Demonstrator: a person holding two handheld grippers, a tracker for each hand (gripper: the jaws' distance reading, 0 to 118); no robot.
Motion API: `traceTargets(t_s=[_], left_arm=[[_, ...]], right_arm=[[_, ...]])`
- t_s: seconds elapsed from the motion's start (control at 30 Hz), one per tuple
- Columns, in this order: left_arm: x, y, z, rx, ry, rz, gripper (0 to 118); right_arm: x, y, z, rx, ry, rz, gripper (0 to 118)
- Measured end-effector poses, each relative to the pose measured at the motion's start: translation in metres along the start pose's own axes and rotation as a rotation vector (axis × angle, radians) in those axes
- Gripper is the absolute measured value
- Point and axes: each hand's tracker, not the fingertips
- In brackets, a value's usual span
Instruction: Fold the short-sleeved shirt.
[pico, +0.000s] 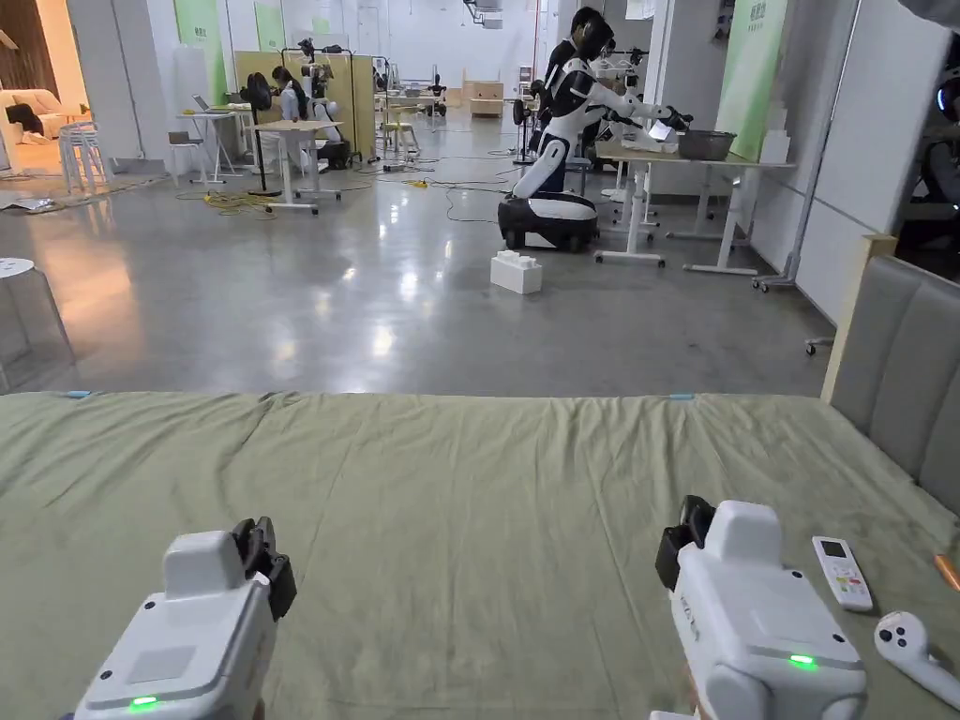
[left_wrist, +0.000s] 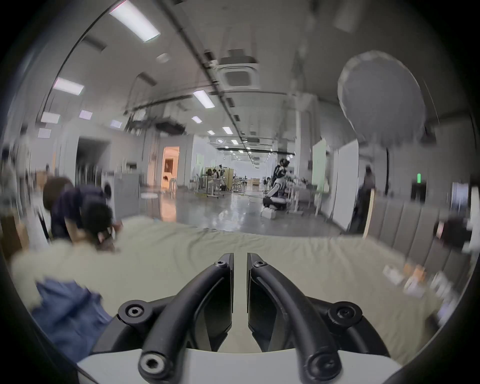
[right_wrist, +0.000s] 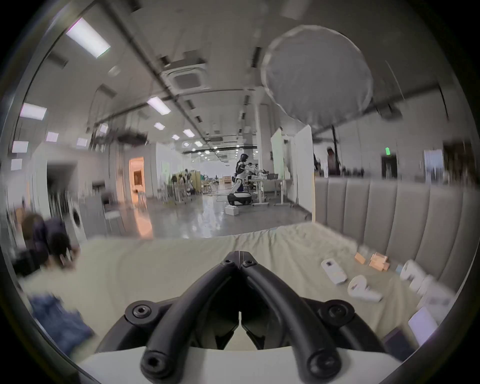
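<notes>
1. Nearest the head cam: left gripper (pico: 267, 553) and right gripper (pico: 682, 539), both low in frame, white housings w/ green LEDs lit, held above a green bed sheet (pico: 469, 525), neither touching cloth.
2. Left gripper in its own view (left_wrist: 240, 259): jaws parallel w/ a narrow gap between them, sheet visible through the gap, nothing held.
3. Right gripper in its own view (right_wrist: 239, 256): jaw tips meet at the front, nothing between them, so closed on air.
4. Blue garment (left_wrist: 70, 311), blurred, lies at the far-left edge of the bed per left gripper view; also low left in right gripper view (right_wrist: 57, 319). Can't tell if it's the short-sleeved shirt. Well apart from both grippers.
5. Right side of bed: white remote (pico: 842, 572) and white handheld controller (pico: 914, 652), just beside right gripper, not touching it. Grey padded headboard (pico: 900, 366) behind them.
6. A person (left_wrist: 78, 207) bends over the bed's left edge, blurred.
7. Bkgd: glossy floor, humanoid robot (pico: 567, 131) on a wheeled base at a table (pico: 694, 164), white block (pico: 517, 273) on the floor near it.
</notes>
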Motion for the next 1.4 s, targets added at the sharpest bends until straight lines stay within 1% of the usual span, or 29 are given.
traceTargets(t_s=[0.03,0.07,0.1,0.13,0.17,0.2,0.27,0.33,0.37,0.4,0.43,0.5,0.53,0.57,0.67,0.7,0.77,0.8,0.83,0.87,0.93,0.97,1.0,1.03,1.1,1.17,1.23,1.3,1.4], left_arm=[[-0.007,0.002,0.000,0.008,-0.012,0.132,10],[-0.013,0.003,0.000,0.013,-0.017,0.246,10],[-0.018,0.004,-0.001,0.015,-0.029,0.363,10],[-0.021,0.004,-0.001,0.019,-0.027,0.409,10],[-0.018,0.005,0.000,0.021,-0.012,0.374,10],[-0.009,0.008,0.000,0.018,0.013,0.227,10],[0.014,0.010,-0.001,-0.007,0.017,-0.229,10],[0.037,0.003,-0.001,-0.030,0.020,-0.702,10],[0.042,-0.002,-0.002,-0.033,0.018,-0.863,10],[0.046,-0.008,-0.002,-0.033,0.020,-1.043,10],[0.047,-0.015,-0.003,-0.019,0.024,-1.211,10],[0.050,-0.022,0.004,0.005,0.011,-1.402,10],[0.050,-0.025,0.005,0.017,0.003,-1.463,10],[0.049,-0.026,0.007,0.024,-0.013,-1.458,10],[0.047,-0.021,0.009,-0.002,-0.018,-1.309,10],[0.048,-0.018,0.009,-0.023,-0.002,-1.211,10],[0.043,-0.009,0.007,-0.052,0.001,-0.964,10],[0.041,-0.004,0.008,-0.060,0.007,-0.803,10],[0.037,0.002,0.009,-0.064,0.009,-0.638,10],[0.032,0.008,0.010,-0.059,0.021,-0.501,10],[0.020,0.016,0.014,-0.037,0.007,-0.175,10],[0.016,0.017,0.015,-0.025,0.016,-0.098,10],[0.005,0.009,0.007,-0.012,0.022,-0.015,10],[0.002,0.009,0.007,0.005,0.034,0.004,10],[-0.001,0.012,0.008,0.021,0.043,0.036,10],[0.002,0.014,0.006,0.020,0.036,0.017,10],[0.001,0.017,0.005,0.020,0.032,-0.041,10],[0.003,0.019,0.007,0.013,0.030,-0.121,10],[-0.004,0.020,0.009,-0.033,0.028,-0.159,10]], right_arm=[[0.006,-0.001,0.000,-0.040,0.006,-0.148,1],[0.009,0.000,0.000,-0.043,0.015,-0.216,1],[0.011,0.003,0.000,-0.027,0.010,-0.255,1],[0.011,0.004,0.000,-0.022,0.006,-0.261,0],[0.008,0.005,0.000,-0.020,0.008,-0.221,0],[0.001,0.007,-0.001,-0.009,0.011,-0.104,0],[-0.015,0.008,-0.002,0.020,0.048,0.201,0],[-0.040,0.002,0.000,0.074,0.060,0.684,0],[-0.052,-0.003,0.003,0.183,0.097,0.941,0],[-0.052,-0.013,0.002,0.137,0.099,1.072,0],[-0.062,-0.015,0.010,0.165,0.107,1.239,0],[-0.065,-0.022,0.014,0.187,0.129,1.398,0],[-0.066,-0.023,0.015,0.180,0.127,1.422,0],[-0.065,-0.022,0.016,0.177,0.134,1.423,0],[-0.068,-0.020,0.021,0.172,0.128,1.391,1],[-0.069,-0.017,0.023,0.152,0.133,1.330,0],[-0.071,-0.007,0.026,0.109,0.116,1.105,0],[-0.070,-0.001,0.027,0.077,0.100,0.975,0],[-0.052,0.007,0.015,0.048,0.087,0.824,0],[-0.047,0.011,0.014,0.035,0.074,0.706,0],[-0.037,0.019,0.015,0.003,0.056,0.444,0],[-0.032,0.011,0.003,-0.010,0.065,0.352,0],[-0.026,0.006,-0.002,-0.084,0.063,0.187,0],[-0.025,0.007,-0.002,-0.079,0.035,0.155,0],[-0.027,0.003,-0.002,-0.024,0.019,0.159,0],[-0.027,0.003,-0.004,-0.020,0.019,0.157,0],[-0.031,0.001,-0.001,-0.026,0.027,0.142,0],[-0.033,0.000,-0.001,-0.021,0.030,0.167,0],[-0.038,-0.001,0.002,-0.007,0.034,0.224,0]])
